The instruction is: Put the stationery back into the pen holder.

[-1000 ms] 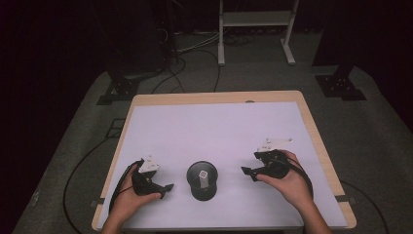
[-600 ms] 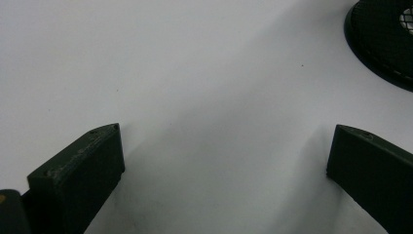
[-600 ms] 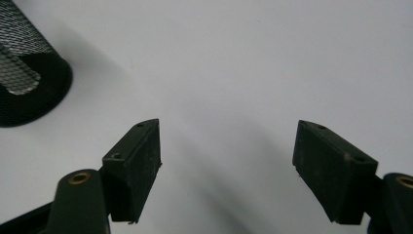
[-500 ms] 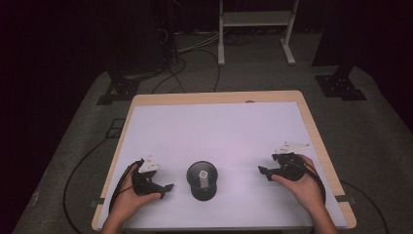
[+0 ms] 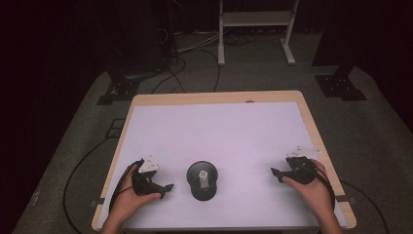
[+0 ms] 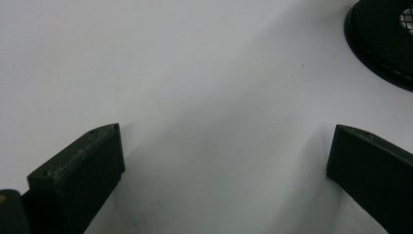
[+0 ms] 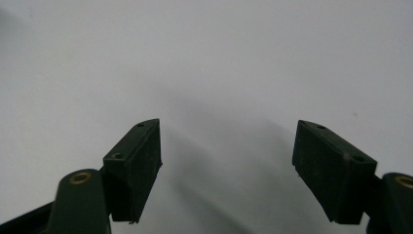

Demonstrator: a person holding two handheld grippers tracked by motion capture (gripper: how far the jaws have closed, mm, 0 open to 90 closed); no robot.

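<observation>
On the counter [image 5: 219, 122] stands 1 black mesh cup [image 5: 202, 180] w/ 1 pale piece inside, at 6 o'clock near the front edge. 2 grippers: left gripper [image 5: 168, 186] at 9 o'clock of the cup, jaws apart, nothing between; right gripper [image 5: 275, 173] at 3 o'clock, also wide apart, holding nothing.

Left gripper view: the black mesh cup [image 6: 384, 41] is cut off by the top and right edges, only a curved slice of rim and mesh showing; the pale thing inside it [image 6: 408, 18] is clipped to a sliver. High view: that pale upright thing [image 5: 204, 177] in the cup is too small to identify. Beyond the table [image 5: 214, 100], the white stand [image 5: 255, 29] loses its top at the frame edge.
</observation>
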